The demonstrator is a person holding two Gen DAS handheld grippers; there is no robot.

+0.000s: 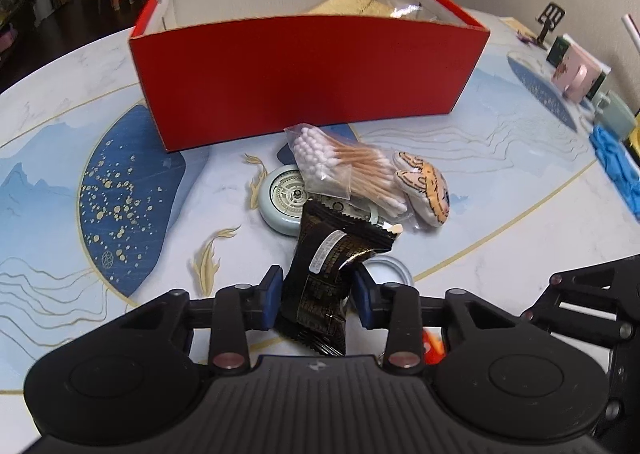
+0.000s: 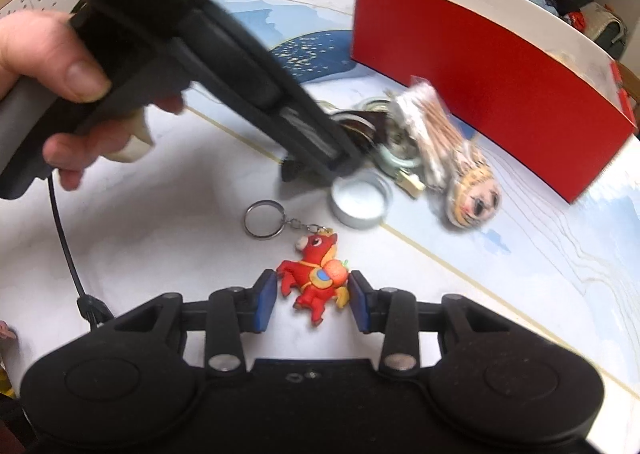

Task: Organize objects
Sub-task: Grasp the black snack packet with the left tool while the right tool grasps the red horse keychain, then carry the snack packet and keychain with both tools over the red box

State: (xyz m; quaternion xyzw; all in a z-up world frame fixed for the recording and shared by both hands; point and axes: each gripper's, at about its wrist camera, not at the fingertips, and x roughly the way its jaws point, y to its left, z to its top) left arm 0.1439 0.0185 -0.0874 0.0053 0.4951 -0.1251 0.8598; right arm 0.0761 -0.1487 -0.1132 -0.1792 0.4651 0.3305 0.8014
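My left gripper (image 1: 316,296) is shut on a black and gold snack packet (image 1: 330,274), held just above the table. Ahead of it lie a bag of cotton swabs (image 1: 346,170), a pale round wheel (image 1: 284,200), a small plush face toy (image 1: 426,186) and a metal lid (image 1: 394,268). A red box (image 1: 304,74) stands behind them with tan items inside. My right gripper (image 2: 312,300) is open, its blue pads on either side of a red horse keychain (image 2: 316,280) that lies flat on the table. The left gripper's body (image 2: 224,66) crosses the right wrist view.
Mugs and small boxes (image 1: 580,78) and a blue cloth (image 1: 618,166) stand at the table's right edge. The keychain's ring (image 2: 264,220) lies beside the metal lid (image 2: 360,200). The red box (image 2: 492,74) fills the far right.
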